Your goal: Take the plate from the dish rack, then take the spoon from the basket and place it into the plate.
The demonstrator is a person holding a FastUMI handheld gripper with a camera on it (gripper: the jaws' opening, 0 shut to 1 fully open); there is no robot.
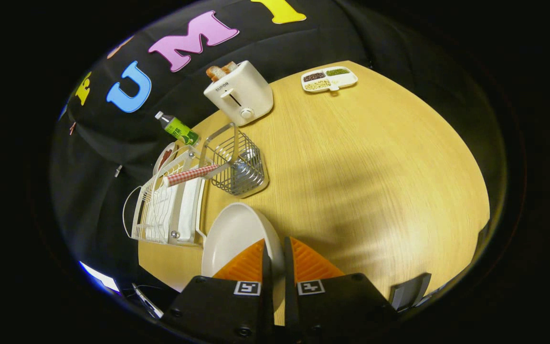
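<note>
My gripper [275,248] is shut on the rim of the white plate [234,236], whose edge sits pinched between the two orange fingers [246,263]. The plate hangs tilted above the wooden table [351,181], just beside the white wire dish rack [165,205]. Beyond the plate stands a wire basket [237,162] holding the spoon; its red-and-white checked handle [191,175] sticks out over the dish rack.
A white toaster [240,93] with bread in it stands at the back of the table. A green bottle [178,128] lies near the rack. A white divided dish [328,79] with grains sits at the far edge.
</note>
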